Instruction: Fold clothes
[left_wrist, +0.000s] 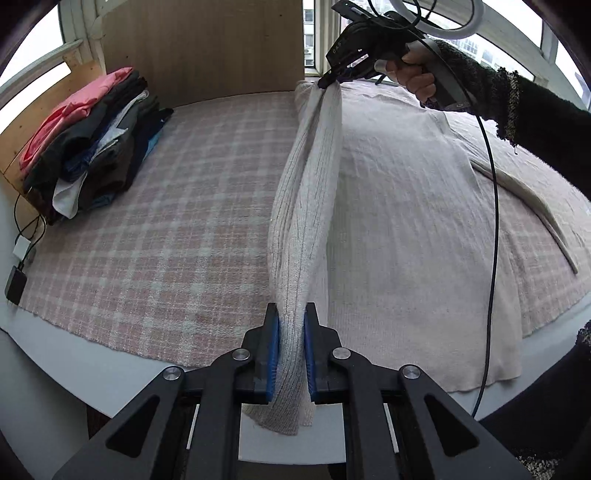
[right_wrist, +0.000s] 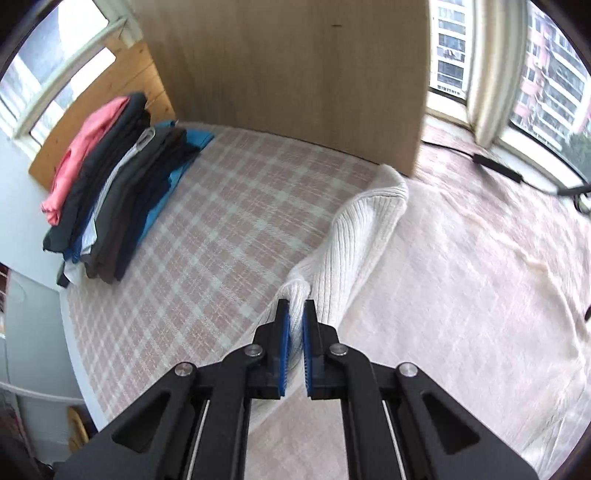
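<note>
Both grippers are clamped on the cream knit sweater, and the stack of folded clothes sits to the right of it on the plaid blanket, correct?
Not quite: the stack of folded clothes sits left of the cream knit sweater, as the left wrist view shows. The left gripper and right gripper are both clamped on it.

Hard to tell apart, garment by garment, in the dark lower layers of the stacked folded clothes (left_wrist: 92, 147), topped in pink. Hidden between blue pads at both ends of the cream ribbed knit sweater (left_wrist: 306, 192). Blurred across the right wrist view, with the black cable (right_wrist: 495, 166) cut off by the lens edge.
</note>
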